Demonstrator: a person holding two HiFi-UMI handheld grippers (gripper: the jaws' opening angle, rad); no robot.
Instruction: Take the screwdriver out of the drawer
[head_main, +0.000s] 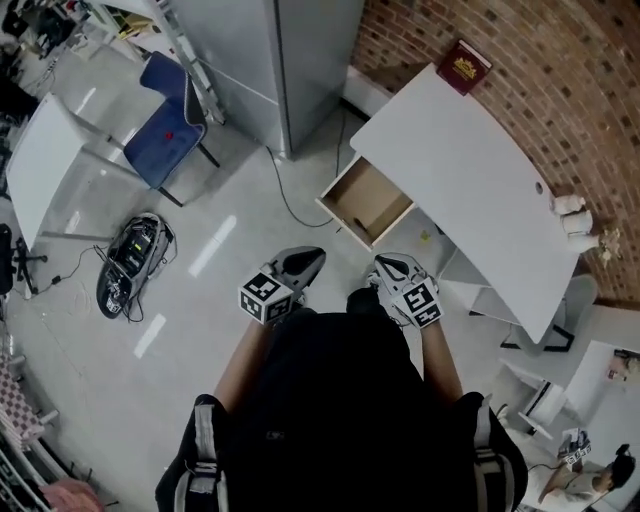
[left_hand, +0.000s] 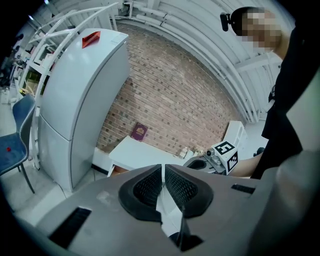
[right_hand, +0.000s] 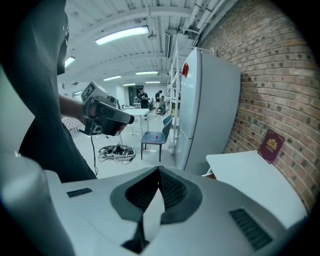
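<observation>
We read this as an open-plan lab or workshop hall, not a home. Evidence:
- bare brick wall (head_main: 500, 40) behind a white desk-type counter (head_main: 470, 170) with one drawer (head_main: 365, 200) pulled open
- tall grey fridge (head_main: 290, 60) on a pale glossy floor (head_main: 120, 380)
- blue chair (head_main: 165, 130) beside a white table (head_main: 40, 165)
- a device in a tangle of cables (head_main: 132, 262) on the floor
- strip lights (right_hand: 122, 34) and exposed pipes (right_hand: 200, 27) overhead
- more tables far down the hall
</observation>
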